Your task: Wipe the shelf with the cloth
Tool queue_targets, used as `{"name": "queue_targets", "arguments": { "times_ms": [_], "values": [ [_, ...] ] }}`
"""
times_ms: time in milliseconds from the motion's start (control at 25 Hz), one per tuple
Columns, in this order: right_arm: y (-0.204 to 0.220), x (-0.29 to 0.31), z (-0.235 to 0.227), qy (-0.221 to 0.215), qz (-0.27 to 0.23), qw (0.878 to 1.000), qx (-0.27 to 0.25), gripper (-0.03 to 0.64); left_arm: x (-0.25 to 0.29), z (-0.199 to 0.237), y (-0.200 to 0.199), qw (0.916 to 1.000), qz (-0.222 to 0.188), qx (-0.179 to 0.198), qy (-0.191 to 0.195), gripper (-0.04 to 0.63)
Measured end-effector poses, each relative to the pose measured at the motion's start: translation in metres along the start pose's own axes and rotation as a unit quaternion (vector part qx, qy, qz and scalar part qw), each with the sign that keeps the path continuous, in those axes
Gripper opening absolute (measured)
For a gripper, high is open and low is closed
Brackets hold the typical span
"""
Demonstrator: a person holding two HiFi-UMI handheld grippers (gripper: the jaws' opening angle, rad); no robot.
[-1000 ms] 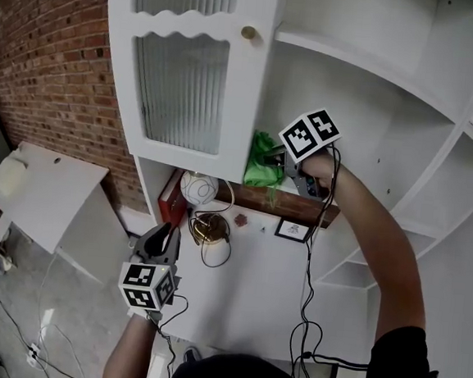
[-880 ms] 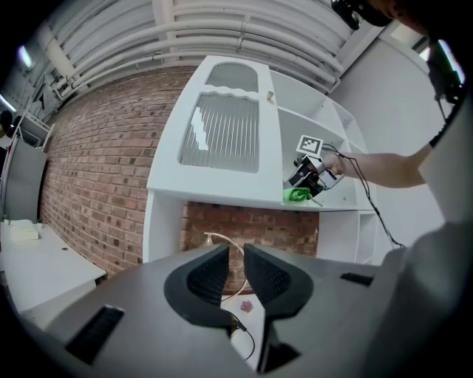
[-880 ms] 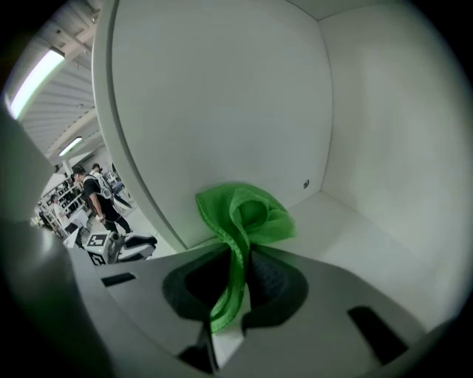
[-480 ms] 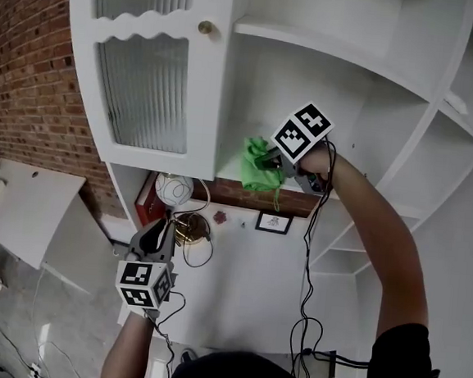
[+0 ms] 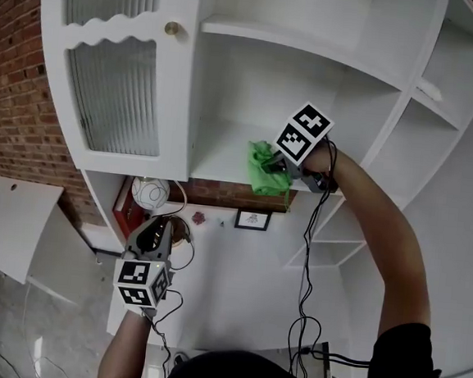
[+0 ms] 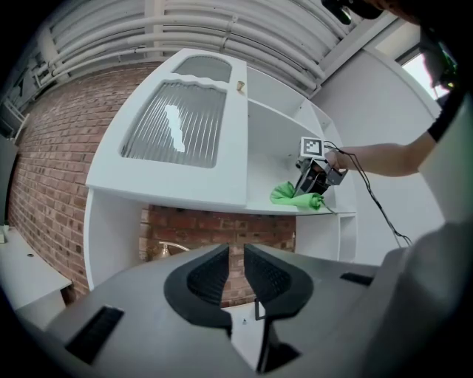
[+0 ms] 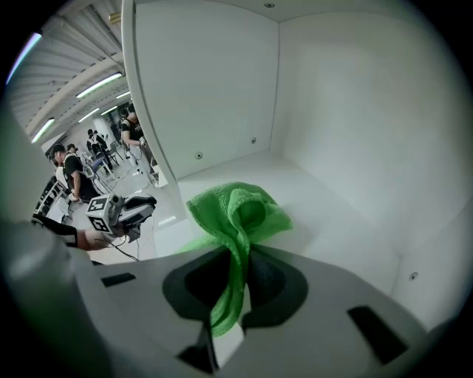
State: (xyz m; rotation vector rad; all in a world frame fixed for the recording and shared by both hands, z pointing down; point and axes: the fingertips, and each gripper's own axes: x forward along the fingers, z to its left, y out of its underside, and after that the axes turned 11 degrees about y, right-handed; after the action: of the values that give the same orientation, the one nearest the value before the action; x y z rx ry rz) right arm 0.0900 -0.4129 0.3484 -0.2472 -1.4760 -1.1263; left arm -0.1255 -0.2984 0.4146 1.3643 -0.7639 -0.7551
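Observation:
A bunched green cloth [image 5: 263, 168] rests on the white shelf [image 5: 219, 154], pinched in my right gripper [image 5: 281, 168], which is shut on it. In the right gripper view the cloth [image 7: 235, 210] bulges out ahead of the jaws and a tail hangs down between them, over the shelf floor [image 7: 325, 214]. From the left gripper view the cloth [image 6: 294, 196] lies at the shelf's front edge under the right gripper [image 6: 313, 177]. My left gripper [image 5: 158, 233] hangs low, below the shelf and away from it. Its jaws [image 6: 236, 264] are shut with nothing between them.
A cabinet door [image 5: 113, 91] with ribbed glass and a brass knob [image 5: 173, 29] stands open left of the shelf. Below are a white ball [image 5: 149, 191], a small picture frame [image 5: 253, 219] and a brick wall [image 5: 17, 66]. A black cable [image 5: 305, 256] trails from the right gripper.
The right gripper has carried the cloth to the right along the shelf, away from the door's edge. The left gripper has stayed low.

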Motion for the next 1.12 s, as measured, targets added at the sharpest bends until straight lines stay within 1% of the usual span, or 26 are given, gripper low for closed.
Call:
{"name": "queue_targets", "arguments": {
  "times_ms": [400, 520, 640, 720, 840, 920, 1000, 1120],
  "values": [
    [0.048, -0.018, -0.04, 0.066, 0.066, 0.996, -0.003, 0.043, 0.022, -0.016, 0.003, 0.9994, 0.001, -0.007, 0.034, 0.063],
    [0.062, -0.023, -0.052, 0.091, 0.096, 0.991, -0.015, 0.043, 0.025, -0.017, 0.007, 0.9992, 0.003, -0.01, 0.039, 0.064],
    [0.076, -0.029, -0.065, 0.125, 0.132, 0.983, -0.032, 0.043, 0.028, -0.014, 0.009, 0.9991, 0.002, -0.012, 0.04, 0.063],
    [0.083, -0.031, -0.073, 0.154, 0.157, 0.974, -0.049, 0.043, 0.029, -0.013, 0.01, 0.9991, -0.001, -0.014, 0.041, 0.063],
    [0.09, -0.034, -0.082, 0.196, 0.195, 0.958, -0.079, 0.043, 0.032, -0.013, 0.011, 0.9988, -0.003, -0.018, 0.045, 0.063],
    [0.095, -0.036, -0.089, 0.223, 0.224, 0.943, -0.101, 0.041, 0.034, -0.015, 0.011, 0.9986, -0.005, -0.02, 0.048, 0.063],
    [0.101, -0.039, -0.097, 0.249, 0.256, 0.926, -0.122, 0.041, 0.034, -0.017, 0.011, 0.9985, -0.006, -0.02, 0.051, 0.063],
    [0.111, -0.044, -0.105, 0.275, 0.294, 0.904, -0.143, 0.041, 0.033, -0.014, 0.011, 0.9985, -0.006, -0.021, 0.051, 0.063]
  ]
}}
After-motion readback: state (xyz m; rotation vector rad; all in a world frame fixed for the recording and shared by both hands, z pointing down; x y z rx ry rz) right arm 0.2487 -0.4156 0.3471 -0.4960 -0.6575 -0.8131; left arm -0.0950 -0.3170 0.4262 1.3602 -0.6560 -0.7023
